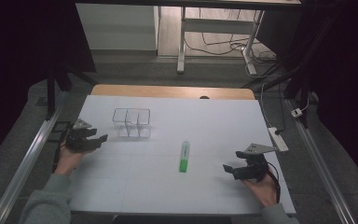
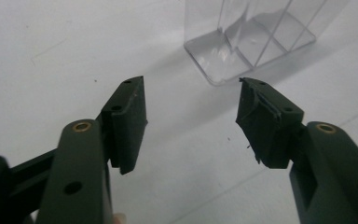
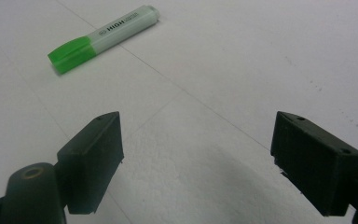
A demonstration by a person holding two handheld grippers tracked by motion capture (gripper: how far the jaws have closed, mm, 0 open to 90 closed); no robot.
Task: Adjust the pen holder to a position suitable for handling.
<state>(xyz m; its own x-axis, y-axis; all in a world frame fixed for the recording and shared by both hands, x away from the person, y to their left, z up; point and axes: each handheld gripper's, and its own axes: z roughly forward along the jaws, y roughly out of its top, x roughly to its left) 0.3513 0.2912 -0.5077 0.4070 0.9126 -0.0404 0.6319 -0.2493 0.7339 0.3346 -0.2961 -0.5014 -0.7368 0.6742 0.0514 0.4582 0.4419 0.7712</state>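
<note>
Green highlighter [image 1: 184,157] lying mid-table toward near edge, likely light, stiff, slick plastic (best pinched across the barrel middle), right gripper [image 1: 235,168] gaping wide and empty beside it, left gripper [image 1: 93,136] wide too near clear organizer [image 1: 131,122].

Two black two-jaw grippers were held by a person in grey-green sleeves [image 1: 46,200]. The left gripper [image 1: 92,137] was topped by a grey three-cornered plate, as was the right gripper [image 1: 233,161], from which a black cable was trailed. In the left gripper view, the left gripper [image 2: 191,123] was built of matte dark arms with brass-ringed holes and blocky pads; the right-hand pad [image 2: 265,121] was ragged and chipped at its edges. In the right gripper view, the right gripper [image 3: 196,161] was fitted with cleaner rectangular pads carrying small screw holes, and a brass ring was set in its left arm.
</note>
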